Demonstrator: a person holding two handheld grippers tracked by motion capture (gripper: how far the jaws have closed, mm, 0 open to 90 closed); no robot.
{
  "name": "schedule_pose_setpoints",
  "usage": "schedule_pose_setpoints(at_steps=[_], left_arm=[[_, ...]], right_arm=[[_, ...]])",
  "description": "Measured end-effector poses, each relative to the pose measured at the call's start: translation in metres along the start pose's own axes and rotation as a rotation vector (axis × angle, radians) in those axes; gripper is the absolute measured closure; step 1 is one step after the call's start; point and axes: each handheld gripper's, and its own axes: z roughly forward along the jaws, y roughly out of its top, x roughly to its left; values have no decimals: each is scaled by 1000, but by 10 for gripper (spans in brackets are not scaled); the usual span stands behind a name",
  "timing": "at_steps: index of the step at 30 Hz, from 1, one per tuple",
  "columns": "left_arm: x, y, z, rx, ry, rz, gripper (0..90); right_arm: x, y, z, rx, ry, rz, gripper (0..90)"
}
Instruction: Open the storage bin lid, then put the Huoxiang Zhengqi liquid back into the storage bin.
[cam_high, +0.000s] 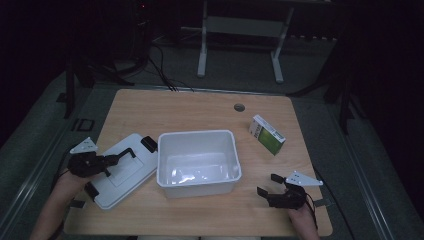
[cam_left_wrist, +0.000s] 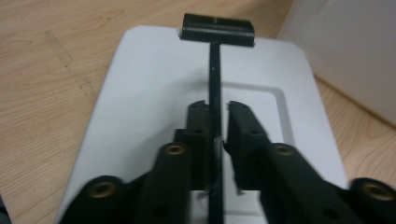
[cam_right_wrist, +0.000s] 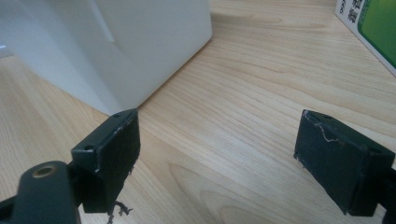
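Lid (cam_high: 121, 170) at the bin's (cam_high: 197, 139) 9 o'clock looked light, stiff; left gripper (cam_left_wrist: 215, 108) barely parted astride its thin handle (cam_left_wrist: 215, 77), right gripper (cam_right_wrist: 217, 161) wide, empty.

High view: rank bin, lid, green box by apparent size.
1. white bin, largest.
2. white lid, flat beside the bin, partly under the left claw; its outline looks only somewhat smaller.
3. green box, clearly smallest, though it lies farther from the camera, which shrinks it a little.
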Motion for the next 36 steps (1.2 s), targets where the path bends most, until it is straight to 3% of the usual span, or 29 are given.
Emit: schedule_pose_setpoints(at_steps=[1,2,3,8,11,13,17,19,23,27,36], left_arm=[[0,1,0,0,9,-2,646],[1,2,-1,5,13,-2,646],[0,3,0,15,16,-10,532],[0,3,1,42,23,-22,462],[1,3,0,21,10,-45,443],[2,4,-2,9,15,-46,416],[1,5,-3,1,-15,-43,365],[1,5,-2,0,-7,-37,358],[1,5,-1,11,9,-33,358],[-1,4,1,19,2,-20,358],[1,3,-2,24,-1,-35,358]], right_arm=[[0,0,0,0,0,0,143],[0,0,0,1,0,-1,142],[1,0,-1,0,-19,3,142],[0,3,-6,-18,-41,1,143],[-2,7,-12,-28,-57,4,142],[-4,9,-15,-31,-56,9,142],[-10,13,-21,-15,-71,46,136],[-12,16,-25,9,-109,21,132],[-19,18,-29,2,-73,61,132],[-28,22,-34,16,-77,65,133],[-54,40,-36,17,-142,50,171]])
